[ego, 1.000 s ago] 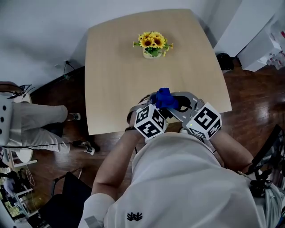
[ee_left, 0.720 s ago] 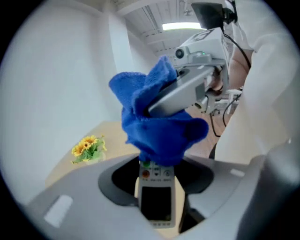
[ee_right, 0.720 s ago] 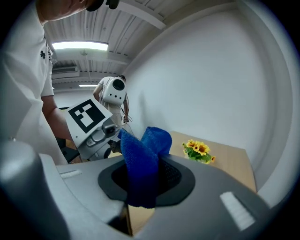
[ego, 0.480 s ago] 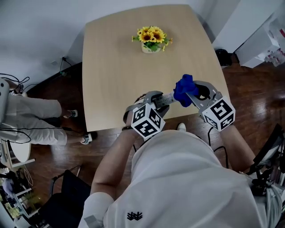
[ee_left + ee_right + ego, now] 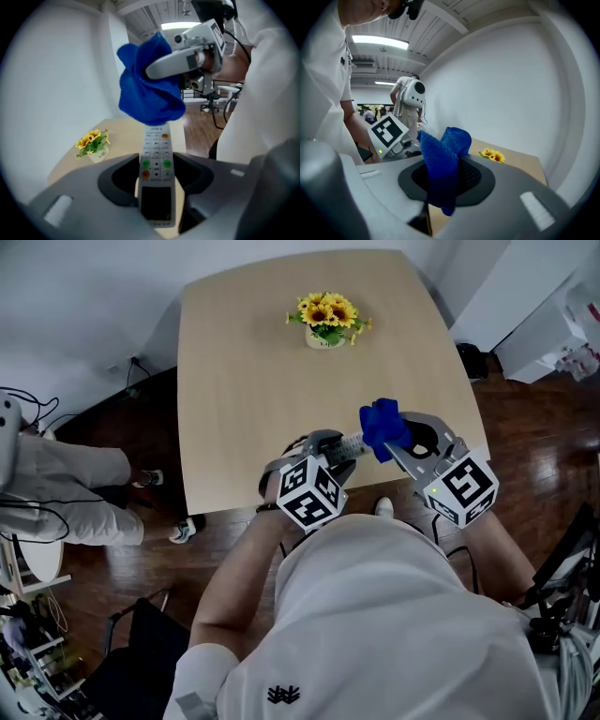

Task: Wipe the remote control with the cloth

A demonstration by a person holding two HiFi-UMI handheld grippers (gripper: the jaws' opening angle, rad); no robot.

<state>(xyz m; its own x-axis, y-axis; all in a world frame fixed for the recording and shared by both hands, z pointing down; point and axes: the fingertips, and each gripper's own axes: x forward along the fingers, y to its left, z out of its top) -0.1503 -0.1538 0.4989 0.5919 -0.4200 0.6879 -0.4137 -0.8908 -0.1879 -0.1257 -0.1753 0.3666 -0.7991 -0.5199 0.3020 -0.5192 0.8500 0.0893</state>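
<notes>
Above the near edge of the surface, both tools hang clear of the wood and meet in front of the person's chest. The left tool is clenched on the remote control, gripping it by its lower end so that the button face looks up at that tool's camera and the far end sticks out forward. The right tool is clamped on the blue cloth, which bunches between its jaws and spills out above and below them. From the left tool's camera, the wad of cloth sits at the remote's far end and covers the top of the button panel. It looks to be touching there, though I cannot be sure of contact. A small pot of sunflowers stands well apart at the far side of the surface and plays no part.

My reading is that the wiping step is in hand, with the cloth at the tip of the remote and most of the button face bare. The next move calls for drawing the cloth down the face toward the left tool while that tool holds the remote steady. The pressure should be light enough that the remote does not pivot or slip in its grip. The part pinched inside the left jaws cannot be reached without a re-grip.
</notes>
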